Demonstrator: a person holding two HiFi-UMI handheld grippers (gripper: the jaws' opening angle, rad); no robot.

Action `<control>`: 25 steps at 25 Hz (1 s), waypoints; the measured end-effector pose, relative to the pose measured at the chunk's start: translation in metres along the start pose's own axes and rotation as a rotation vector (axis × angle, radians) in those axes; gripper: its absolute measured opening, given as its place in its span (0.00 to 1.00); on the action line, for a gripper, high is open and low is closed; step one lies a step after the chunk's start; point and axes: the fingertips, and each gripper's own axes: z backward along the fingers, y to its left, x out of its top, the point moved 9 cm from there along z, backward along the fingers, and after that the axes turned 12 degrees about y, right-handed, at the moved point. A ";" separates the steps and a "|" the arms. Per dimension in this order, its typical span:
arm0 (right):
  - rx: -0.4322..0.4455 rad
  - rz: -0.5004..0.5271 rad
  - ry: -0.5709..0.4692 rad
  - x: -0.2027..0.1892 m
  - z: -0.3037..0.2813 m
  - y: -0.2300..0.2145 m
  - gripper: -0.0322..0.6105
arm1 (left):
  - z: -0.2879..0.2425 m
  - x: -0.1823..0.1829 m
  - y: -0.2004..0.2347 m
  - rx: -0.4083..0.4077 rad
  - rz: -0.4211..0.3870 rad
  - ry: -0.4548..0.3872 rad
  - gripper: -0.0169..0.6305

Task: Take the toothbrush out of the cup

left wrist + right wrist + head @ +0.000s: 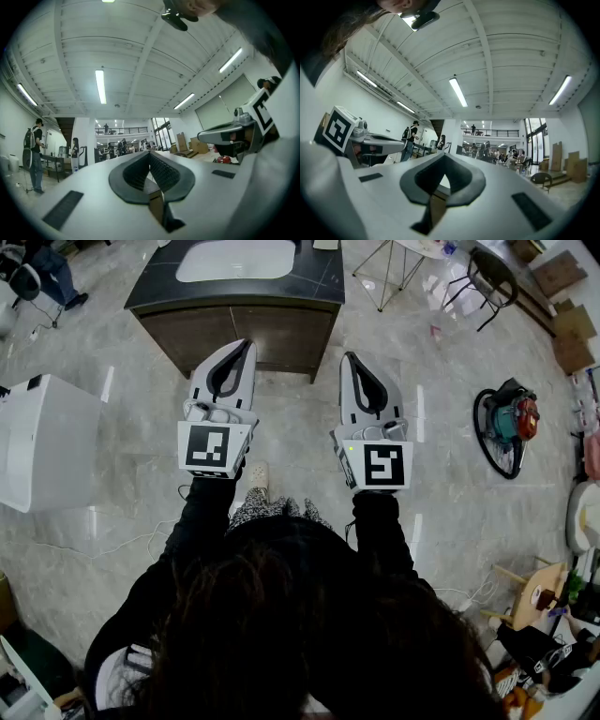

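No toothbrush or cup shows in any view. In the head view, my left gripper (246, 343) and right gripper (347, 356) are held side by side above the floor, their tips toward a dark-topped vanity cabinet (239, 334) with a white basin (234, 259). Both stand shut with nothing between the pads. The left gripper view looks slightly upward along its closed jaws (150, 152) into a large hall, with the right gripper (234, 133) at the side. The right gripper view shows its closed jaws (443, 154) and the left gripper (370, 140) beside it.
A white box-shaped unit (42, 442) stands on the grey tiled floor at the left. A teal and orange machine (506, 427) lies at the right, with chairs (483, 277) and clutter beyond. People (35, 154) stand far off in the hall.
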 end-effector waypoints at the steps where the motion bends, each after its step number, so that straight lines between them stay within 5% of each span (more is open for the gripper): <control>1: 0.000 0.000 0.001 0.000 0.000 0.000 0.05 | 0.000 -0.001 0.000 -0.002 0.002 -0.005 0.04; 25: 0.025 -0.049 -0.016 -0.003 -0.006 -0.002 0.06 | -0.004 0.002 -0.004 -0.028 -0.007 -0.029 0.04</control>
